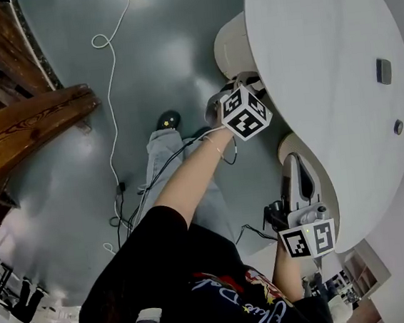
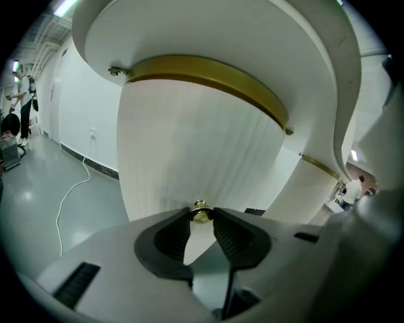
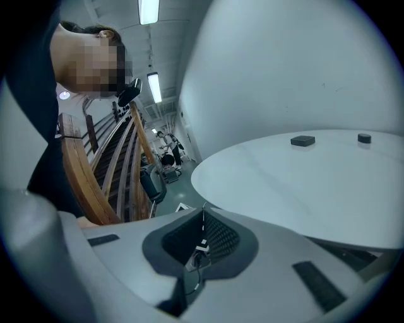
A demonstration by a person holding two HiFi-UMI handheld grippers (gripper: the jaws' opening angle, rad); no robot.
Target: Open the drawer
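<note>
Left tongs [image 2: 201, 216] are right up against the drawer front [image 2: 189, 145], the ribbed white curve beneath the gold band [image 2: 208, 72] and tucked under the worktop [image 2: 208, 31]. Its two dark pads are pinched in close on the little brass knob [image 2: 201, 209], which sits between the tips and touches both sides. No opening shows around the drawer from here; its edges can't be made out.

From the head view, the left tongs [image 1: 236, 89] reach in under the rim of the white worktop [image 1: 334, 50], with the person's arm stretched out behind them.

Right tongs [image 3: 203, 213] are shut tight, tips together with nothing between them. They hang just off the worktop's edge [image 3: 284, 183], well away from the knob. Down in the head view the right tongs [image 1: 297, 176] point up along the rim.

A white cable [image 1: 111, 81] trails across the grey floor [image 1: 161, 47].
</note>
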